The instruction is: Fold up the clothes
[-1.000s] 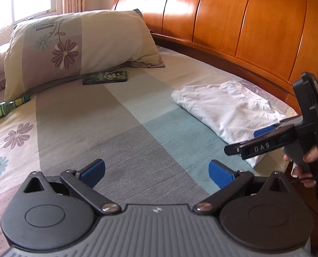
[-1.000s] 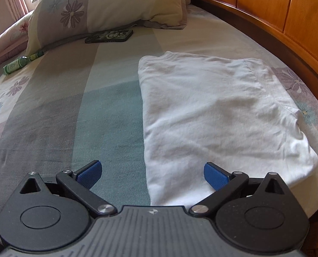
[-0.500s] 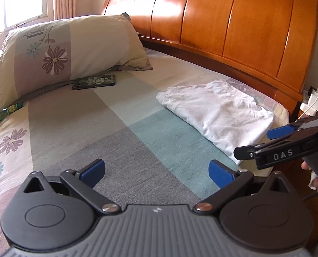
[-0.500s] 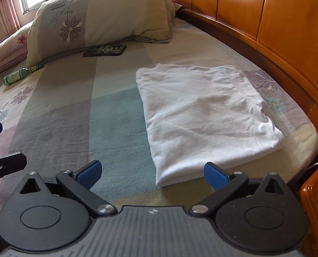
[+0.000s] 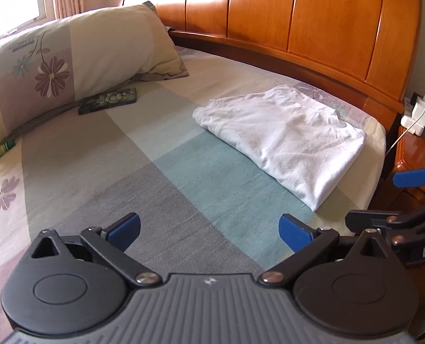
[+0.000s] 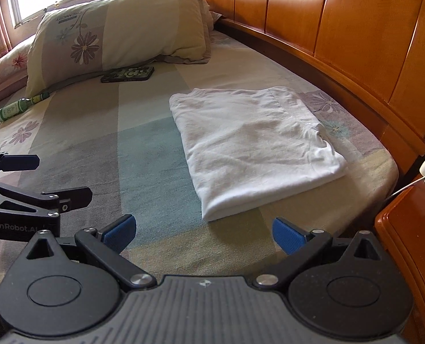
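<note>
A white garment (image 5: 281, 136) (image 6: 252, 146) lies folded into a flat rectangle on the bed, near the wooden headboard and the bed's right edge. My left gripper (image 5: 209, 232) hovers open over the grey-and-teal sheet, well short of the garment, with nothing between its blue pads. My right gripper (image 6: 202, 233) is also open and empty, held just before the garment's near edge. Each gripper shows at the side of the other's view: the right one (image 5: 395, 200) at far right, the left one (image 6: 37, 177) at far left.
A flowered pillow (image 5: 69, 63) (image 6: 117, 31) leans at the back left, with a dark phone case (image 5: 107, 100) (image 6: 127, 74) and a green bottle (image 6: 20, 107) in front of it. The headboard (image 5: 312, 20) runs along the right. A wooden nightstand (image 6: 407, 246) with chargers stands beside the bed.
Both grippers have pulled back from the folded garment, which now sits farther off in both views. The right gripper has slid toward the right edge of the left view.
</note>
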`<state>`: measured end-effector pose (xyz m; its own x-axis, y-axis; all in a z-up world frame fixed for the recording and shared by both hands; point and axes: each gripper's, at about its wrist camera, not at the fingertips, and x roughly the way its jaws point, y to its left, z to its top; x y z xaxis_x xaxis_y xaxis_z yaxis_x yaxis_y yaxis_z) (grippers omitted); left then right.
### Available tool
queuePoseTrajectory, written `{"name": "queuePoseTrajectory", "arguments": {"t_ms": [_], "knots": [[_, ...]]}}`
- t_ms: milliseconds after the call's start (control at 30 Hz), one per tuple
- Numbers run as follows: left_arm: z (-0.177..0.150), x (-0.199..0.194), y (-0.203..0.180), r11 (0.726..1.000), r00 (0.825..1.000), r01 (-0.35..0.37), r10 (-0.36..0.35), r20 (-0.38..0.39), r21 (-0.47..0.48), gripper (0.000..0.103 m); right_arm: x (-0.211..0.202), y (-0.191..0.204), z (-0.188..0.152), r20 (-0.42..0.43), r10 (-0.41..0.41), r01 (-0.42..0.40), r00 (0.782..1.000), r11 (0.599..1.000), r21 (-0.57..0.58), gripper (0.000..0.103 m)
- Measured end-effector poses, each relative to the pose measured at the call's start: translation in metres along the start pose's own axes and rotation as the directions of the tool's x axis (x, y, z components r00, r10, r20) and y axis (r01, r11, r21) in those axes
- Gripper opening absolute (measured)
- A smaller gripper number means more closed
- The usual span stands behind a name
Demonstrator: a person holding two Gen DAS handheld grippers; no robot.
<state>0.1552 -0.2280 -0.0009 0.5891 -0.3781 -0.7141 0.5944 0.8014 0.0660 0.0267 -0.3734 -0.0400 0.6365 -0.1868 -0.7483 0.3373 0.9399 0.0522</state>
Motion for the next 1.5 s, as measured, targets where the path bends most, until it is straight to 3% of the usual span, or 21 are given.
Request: {"name": "queuePoseTrajectory", "arguments": {"t_ms": [533,1500], "knots": [[0.011,0.001,-0.011,0.998,0.999,0.053,-0.053,0.003,0.042,0.102,-0.013,0.002,0.000,0.020,-0.058,0.057,0.998,0.998,0.023,0.103],[0.015,0.004,-0.011,0.995,0.995,0.101,-0.101,0.001,-0.008,0.102,-0.018,-0.003,0.000,0.040,-0.049,0.047,0.998,0.998,0.044,0.103]]}}
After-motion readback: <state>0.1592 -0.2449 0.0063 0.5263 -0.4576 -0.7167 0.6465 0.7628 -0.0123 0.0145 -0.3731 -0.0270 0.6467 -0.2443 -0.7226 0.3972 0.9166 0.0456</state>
